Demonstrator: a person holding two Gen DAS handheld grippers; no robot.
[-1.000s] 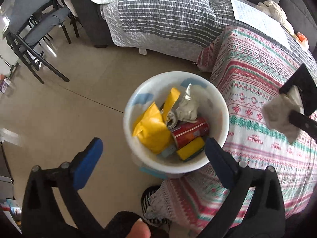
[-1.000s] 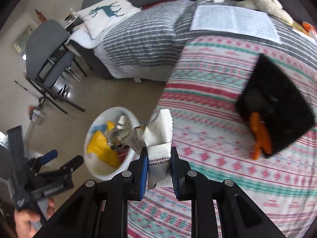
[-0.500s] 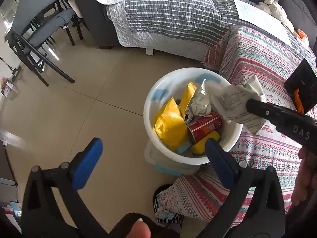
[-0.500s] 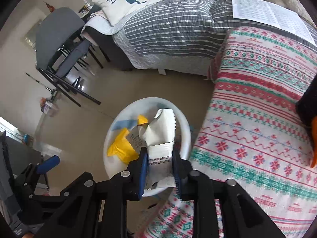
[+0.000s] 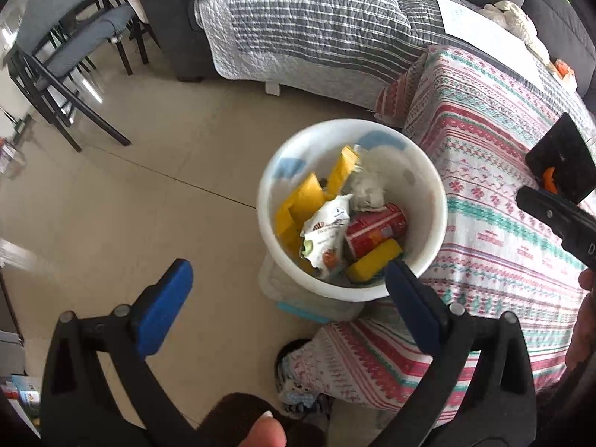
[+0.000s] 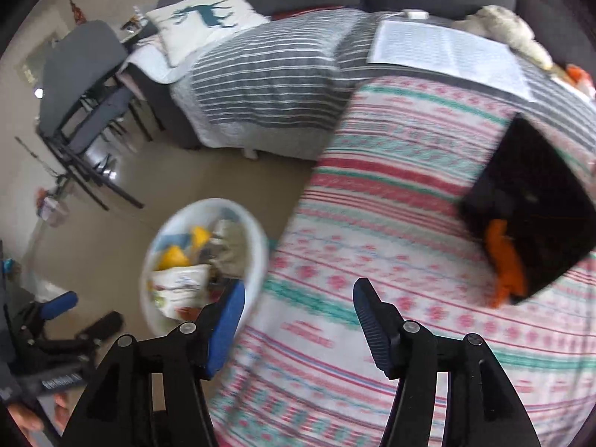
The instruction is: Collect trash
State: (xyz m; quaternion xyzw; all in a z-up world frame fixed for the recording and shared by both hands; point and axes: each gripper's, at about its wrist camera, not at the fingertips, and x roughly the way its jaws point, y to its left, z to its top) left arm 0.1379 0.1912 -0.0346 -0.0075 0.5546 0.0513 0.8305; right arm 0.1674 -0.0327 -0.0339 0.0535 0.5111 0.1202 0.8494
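A white round bin [image 5: 439, 223] stands on the floor beside the patterned cloth. It holds yellow wrappers [image 5: 298, 205], a red can [image 5: 376, 229], a yellow block [image 5: 374, 266], crumpled paper [image 5: 367, 193] and a white printed wrapper [image 5: 326, 232] on top. My left gripper [image 5: 288, 294] is open and empty, just short of the bin. My right gripper [image 6: 298, 316] is open and empty above the cloth edge, right of the bin [image 6: 257, 257]. The white wrapper [image 6: 182, 288] shows inside it. An orange peel [image 6: 504, 260] lies by a black pad [image 6: 532, 201].
The red, green and white patterned cloth [image 5: 491, 231] covers a table at right. A grey striped sofa [image 5: 316, 26] stands behind, with a deer cushion [image 6: 201, 18] and a printed sheet [image 6: 447, 50]. Grey chairs [image 5: 63, 48] stand at left. Tan floor [image 5: 130, 186] lies left of the bin.
My right gripper opened and let the white wrapper fall into the bin, then drew back right over the cloth. The left gripper stayed open near the bin.
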